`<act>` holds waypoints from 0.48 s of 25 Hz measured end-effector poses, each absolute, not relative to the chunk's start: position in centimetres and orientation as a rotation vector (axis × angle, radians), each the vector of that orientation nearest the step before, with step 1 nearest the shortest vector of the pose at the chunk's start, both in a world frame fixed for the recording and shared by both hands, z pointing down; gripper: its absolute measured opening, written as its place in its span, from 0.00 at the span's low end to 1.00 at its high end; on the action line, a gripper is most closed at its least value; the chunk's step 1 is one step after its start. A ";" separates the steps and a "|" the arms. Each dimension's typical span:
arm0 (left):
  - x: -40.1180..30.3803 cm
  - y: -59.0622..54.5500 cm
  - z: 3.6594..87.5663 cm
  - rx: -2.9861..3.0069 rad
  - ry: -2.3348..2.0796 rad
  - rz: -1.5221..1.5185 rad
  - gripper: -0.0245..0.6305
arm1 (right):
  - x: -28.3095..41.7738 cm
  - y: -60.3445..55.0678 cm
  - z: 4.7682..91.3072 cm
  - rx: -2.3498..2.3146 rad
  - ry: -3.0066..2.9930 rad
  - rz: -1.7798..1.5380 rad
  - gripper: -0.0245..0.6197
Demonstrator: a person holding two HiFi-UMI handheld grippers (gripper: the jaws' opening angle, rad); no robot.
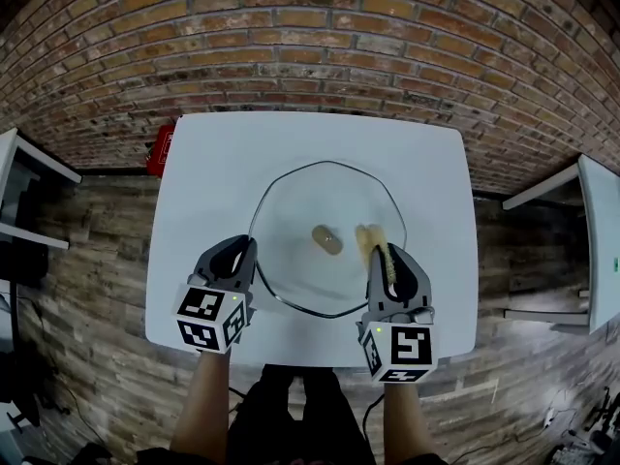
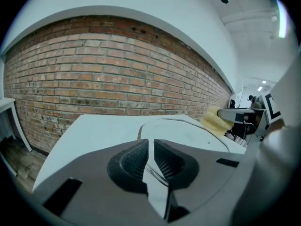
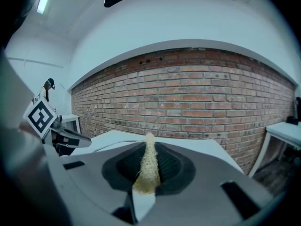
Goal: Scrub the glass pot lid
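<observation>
The glass pot lid (image 1: 320, 197) lies flat in the middle of the white table (image 1: 208, 168), its tan knob (image 1: 326, 239) at the centre. My left gripper (image 1: 250, 250) is at the lid's near left edge, shut on the rim. In the left gripper view the lid (image 2: 188, 134) runs out from between the pads of the left gripper (image 2: 151, 142). My right gripper (image 1: 380, 252) is shut on a yellow scrub sponge (image 1: 368, 240), which rests over the lid's right part beside the knob. In the right gripper view the sponge (image 3: 148, 166) stands up between the jaws of the right gripper (image 3: 149, 147).
A red object (image 1: 160, 150) sits by the table's far left corner. A brick wall (image 1: 310, 46) runs behind the table. White furniture stands at the left (image 1: 19, 177) and at the right (image 1: 601, 231), over a wooden floor.
</observation>
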State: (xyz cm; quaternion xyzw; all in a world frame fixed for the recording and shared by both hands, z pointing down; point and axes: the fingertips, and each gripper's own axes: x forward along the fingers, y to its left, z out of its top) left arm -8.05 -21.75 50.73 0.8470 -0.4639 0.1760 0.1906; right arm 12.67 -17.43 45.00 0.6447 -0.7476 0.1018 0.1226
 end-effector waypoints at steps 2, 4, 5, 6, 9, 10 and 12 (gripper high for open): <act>-8.1 -21.7 51.1 2.362 -1.296 0.498 0.11 | 12.6 -17.5 45.0 1.878 -2.184 0.296 0.13; -8.0 -21.7 51.3 2.350 -1.289 0.498 0.21 | 12.6 -17.6 44.9 1.875 -2.185 0.293 0.13; -8.1 -21.8 51.5 2.342 -1.290 0.496 0.21 | 12.6 -17.6 44.9 1.872 -2.186 0.292 0.13; -8.2 -21.8 51.6 2.333 -1.293 0.496 0.21 | 12.5 -17.6 44.9 1.867 -2.187 0.291 0.13; -8.5 -21.9 52.1 2.305 -1.297 0.496 0.23 | 12.4 -17.7 45.0 1.855 -2.189 0.293 0.13; -8.6 -22.0 52.2 2.291 -1.300 0.485 0.26 | 12.4 -17.8 45.0 1.852 -2.189 0.293 0.13; -8.7 -22.1 52.6 2.256 -1.296 0.455 0.27 | 12.4 -17.9 45.1 1.845 -2.187 0.292 0.13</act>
